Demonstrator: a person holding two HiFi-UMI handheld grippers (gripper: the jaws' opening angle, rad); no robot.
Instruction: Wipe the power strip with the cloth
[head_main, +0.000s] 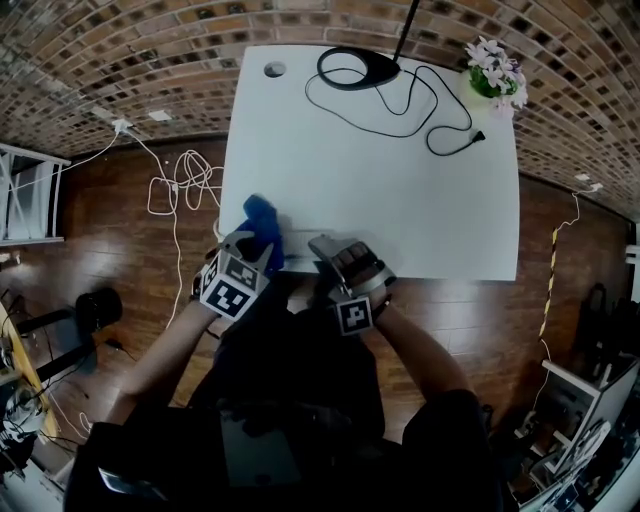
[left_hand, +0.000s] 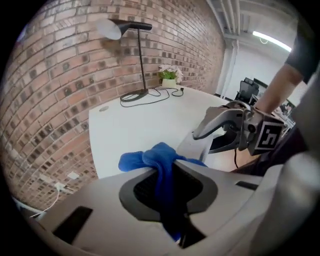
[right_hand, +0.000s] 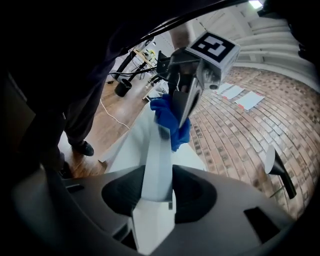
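Two grips: both pairs of jaws closed on things.
Left gripper (left_hand: 167, 172): pinches blue cloth (left_hand: 147, 159).
Right gripper (right_hand: 159, 172): clamps white power strip (right_hand: 160, 145); far end hidden behind cloth.

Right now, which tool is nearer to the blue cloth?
Left. The left tool is shut on the blue cloth. The right tool is apart from it, clamped on one end of the white power strip that runs toward the cloth.

Soft blue cloth (left_hand: 150, 159), smooth white power strip (right_hand: 159, 165), matt white table (head_main: 400, 200), rough brick wall (left_hand: 50, 75)
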